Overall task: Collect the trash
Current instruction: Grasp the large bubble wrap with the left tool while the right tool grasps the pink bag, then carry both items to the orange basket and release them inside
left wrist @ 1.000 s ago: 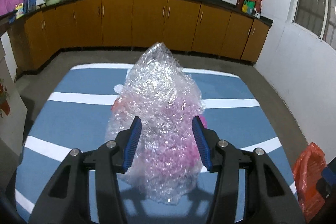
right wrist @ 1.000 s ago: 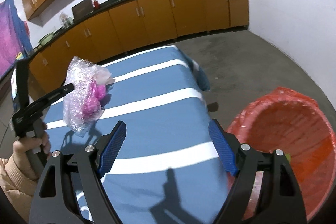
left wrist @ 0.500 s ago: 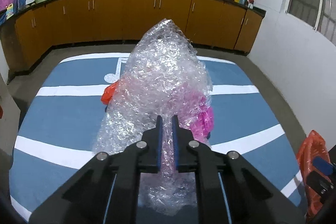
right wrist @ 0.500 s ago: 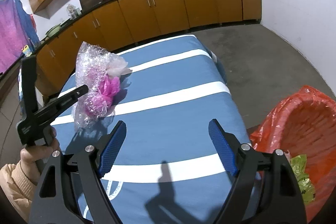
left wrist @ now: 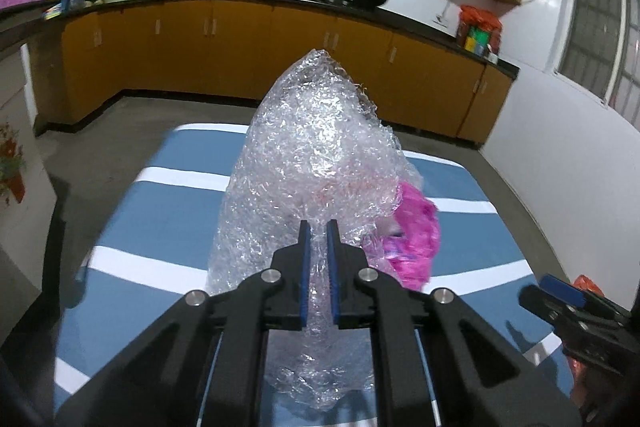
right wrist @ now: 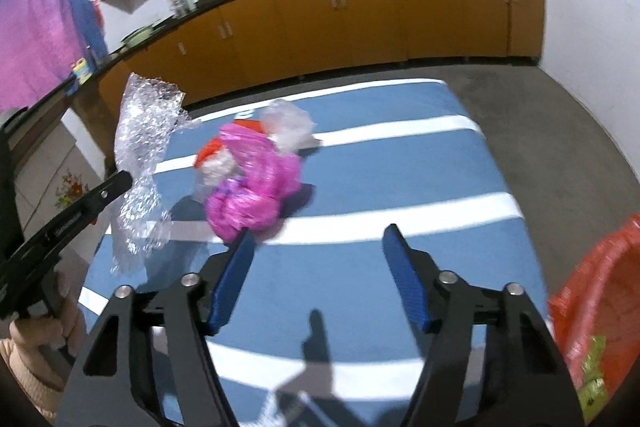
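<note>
My left gripper (left wrist: 319, 227) is shut on a crumpled sheet of clear bubble wrap (left wrist: 316, 163), which hangs lifted off the blue striped table (left wrist: 168, 223). From the right wrist view the same bubble wrap (right wrist: 144, 155) dangles from the left gripper (right wrist: 124, 179) at the left. A pink plastic bag (right wrist: 256, 195) lies on the table with a red scrap (right wrist: 210, 149) and clear plastic (right wrist: 288, 123) behind it. My right gripper (right wrist: 316, 239) hovers just in front of the pink bag (left wrist: 416, 235), its jaws closing with nothing between them.
A red-lined trash bin (right wrist: 596, 311) with some green wrappers inside stands off the table's right edge. Orange kitchen cabinets (left wrist: 240, 67) run along the far wall with woks on the counter. A person's hand (right wrist: 36, 339) holds the left gripper's handle.
The left gripper closed on the bubble wrap and lifted it away from the pink bag. The right gripper swung left toward the pink bag and its jaws narrowed.
</note>
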The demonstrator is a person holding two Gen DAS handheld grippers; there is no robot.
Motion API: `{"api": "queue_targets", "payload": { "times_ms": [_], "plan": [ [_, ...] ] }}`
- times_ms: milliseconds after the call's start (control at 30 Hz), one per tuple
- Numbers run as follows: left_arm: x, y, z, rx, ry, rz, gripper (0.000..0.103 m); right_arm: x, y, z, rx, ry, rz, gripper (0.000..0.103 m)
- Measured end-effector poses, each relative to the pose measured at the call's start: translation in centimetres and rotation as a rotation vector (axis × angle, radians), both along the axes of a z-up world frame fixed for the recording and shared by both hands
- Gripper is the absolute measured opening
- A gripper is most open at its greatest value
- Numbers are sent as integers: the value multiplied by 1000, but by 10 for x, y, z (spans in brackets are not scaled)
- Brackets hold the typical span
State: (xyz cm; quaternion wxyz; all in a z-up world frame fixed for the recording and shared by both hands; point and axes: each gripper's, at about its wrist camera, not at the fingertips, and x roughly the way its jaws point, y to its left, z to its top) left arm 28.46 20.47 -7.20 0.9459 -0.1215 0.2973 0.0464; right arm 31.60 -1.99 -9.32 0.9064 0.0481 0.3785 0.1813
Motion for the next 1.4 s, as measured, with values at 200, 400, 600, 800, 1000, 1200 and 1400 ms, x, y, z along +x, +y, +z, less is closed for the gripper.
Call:
{"api": "queue_targets", "payload": {
  "times_ms": [200,400,600,800,1000,1200,1400],
  "plan": [
    [-8,22,2,5,-13,48,9,31,41,-11,17,32,45,59],
    [-12,40,-2,0,-11,78,9,58,59,-23,9,60,22,58],
    [-11,46,-7,-10,3,92,9,68,59,-40,18,132,26,30],
    [-13,42,-6,-19,2,78,9,47,39,-29,6,100,32,6],
    [-19,25,2,-29,-11,39,9,22,-2,-15,8,63,-25,6],
    [-28,1,10,-41,-19,-16,9,-9,-34,1,3,27,-63,6],
    [-38,-32,21,-52,-29,-90,9,-40,-64,29,2,-31,-111,6]
  ]
}}
